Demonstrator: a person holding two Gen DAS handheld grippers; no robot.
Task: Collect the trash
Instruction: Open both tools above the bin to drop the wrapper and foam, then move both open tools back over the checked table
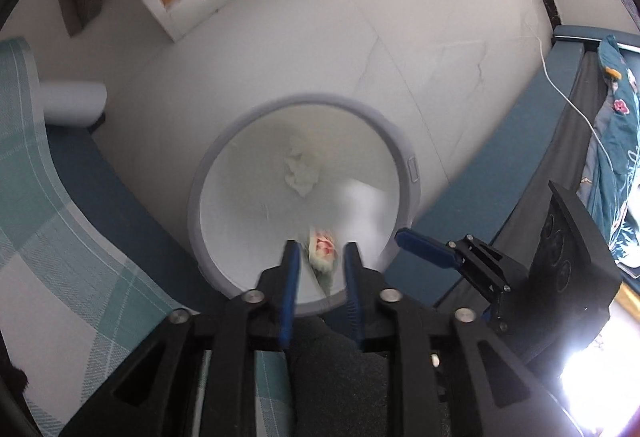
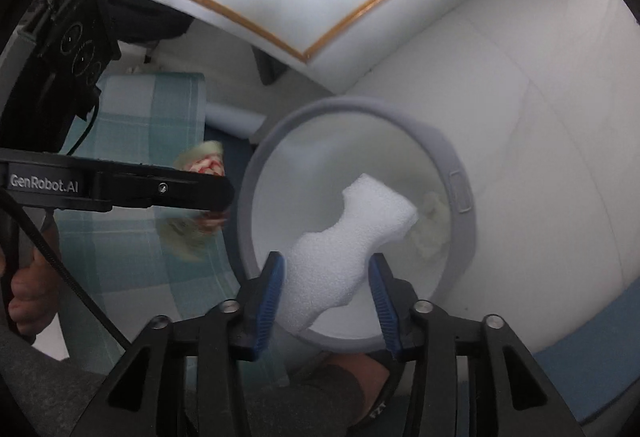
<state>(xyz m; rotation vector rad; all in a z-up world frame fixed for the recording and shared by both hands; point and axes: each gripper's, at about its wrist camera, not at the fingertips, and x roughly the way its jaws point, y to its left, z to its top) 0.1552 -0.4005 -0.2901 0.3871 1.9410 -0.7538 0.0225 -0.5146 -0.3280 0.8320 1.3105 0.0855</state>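
L gripper [image 1: 318, 257] jaws apart, loose around wrapper [image 1: 322, 251]. R gripper [image 2: 326, 279] jaws apart; foam [image 2: 344, 237] between, over bin [image 2: 466, 233], lower centre.

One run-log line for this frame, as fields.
phase: dropping | left hand-held gripper: open, crumpled red-printed wrapper between fingers | right hand-held gripper: open, white foam piece | target: round grey-rimmed white bin

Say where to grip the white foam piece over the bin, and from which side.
Grip the foam piece at its pinched neck, where both edges curve inward, with the pads across that narrow width. Come from its near end, along its length, as the right hand-held gripper does over the bin. Its jaws now flank the wider lower lobe, which is probably less secure.
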